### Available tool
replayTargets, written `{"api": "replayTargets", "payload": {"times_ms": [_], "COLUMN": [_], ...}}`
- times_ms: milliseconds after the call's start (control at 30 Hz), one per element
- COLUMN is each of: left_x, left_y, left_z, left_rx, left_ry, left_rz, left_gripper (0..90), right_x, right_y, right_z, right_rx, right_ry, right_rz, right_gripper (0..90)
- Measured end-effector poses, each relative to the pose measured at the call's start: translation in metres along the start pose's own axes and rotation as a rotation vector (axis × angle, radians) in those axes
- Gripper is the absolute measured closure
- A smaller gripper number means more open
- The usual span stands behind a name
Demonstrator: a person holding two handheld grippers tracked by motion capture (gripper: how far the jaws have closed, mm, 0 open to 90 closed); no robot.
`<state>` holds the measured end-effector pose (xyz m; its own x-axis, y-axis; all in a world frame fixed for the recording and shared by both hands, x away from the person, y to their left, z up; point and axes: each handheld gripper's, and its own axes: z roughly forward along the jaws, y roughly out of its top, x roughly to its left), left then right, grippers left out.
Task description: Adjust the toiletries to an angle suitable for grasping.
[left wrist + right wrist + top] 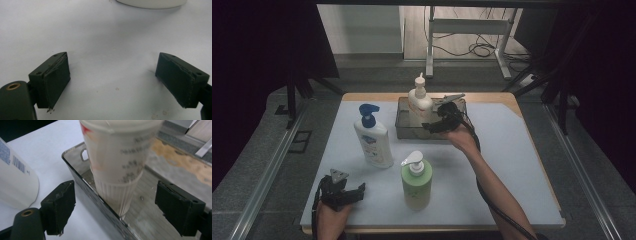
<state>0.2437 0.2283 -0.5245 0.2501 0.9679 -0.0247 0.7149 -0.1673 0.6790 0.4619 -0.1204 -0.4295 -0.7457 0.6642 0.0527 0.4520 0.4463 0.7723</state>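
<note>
High view showed a big white table [512, 165] with a person's two arms coming in from the near edge. At the far side of the table sat a dark metal tray [404, 131]. Inside the tray stood a cream pump bottle [419, 102], up on its end, so its long way ran from the tray floor straight up to the pump.

Two more bottles stood on the bare table, outside the tray. A white bottle with a blue pump [373, 137] was on the left. A green bottle with a white pump [416, 182] was near the person, well apart from the tray.

The right gripper [432, 125] was at the tray, just beside the cream bottle. In the right gripper view the cream bottle [120, 167] rose right between the two black jaws, a little ahead of them, with the tray wall [82, 182] running under it. The jaws were wide open and did not touch the bottle; a gap showed on each side. So the bottle lay straight ahead of the right gripper, which was much the nearer one.

The left gripper [357, 191] rested low at the near left corner, far from the tray. In the left gripper view its jaws were spread wide over bare table, with nothing between them.
</note>
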Motion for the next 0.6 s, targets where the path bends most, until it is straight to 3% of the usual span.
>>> {"api": "replayTargets", "payload": {"times_ms": [167,333,600], "left_x": [0.000,0.000,0.000], "left_y": [0.000,0.000,0.000], "left_z": [0.000,0.000,0.000], "left_rx": [-0.001,-0.001,0.000], "left_ry": [0.000,0.001,0.001], "left_rz": [0.000,0.000,0.000], "left_gripper": [11.8,11.8,11.8], "right_x": [-0.008,-0.012,-0.018], "right_y": [-0.006,-0.010,-0.011], "right_z": [-0.006,-0.008,-0.003], "right_rx": [0.017,0.051,0.056], "right_ry": [-0.004,-0.038,-0.067], "right_rz": [0.031,0.046,0.080], "right_gripper": [33.8,51.2,75.2]}}
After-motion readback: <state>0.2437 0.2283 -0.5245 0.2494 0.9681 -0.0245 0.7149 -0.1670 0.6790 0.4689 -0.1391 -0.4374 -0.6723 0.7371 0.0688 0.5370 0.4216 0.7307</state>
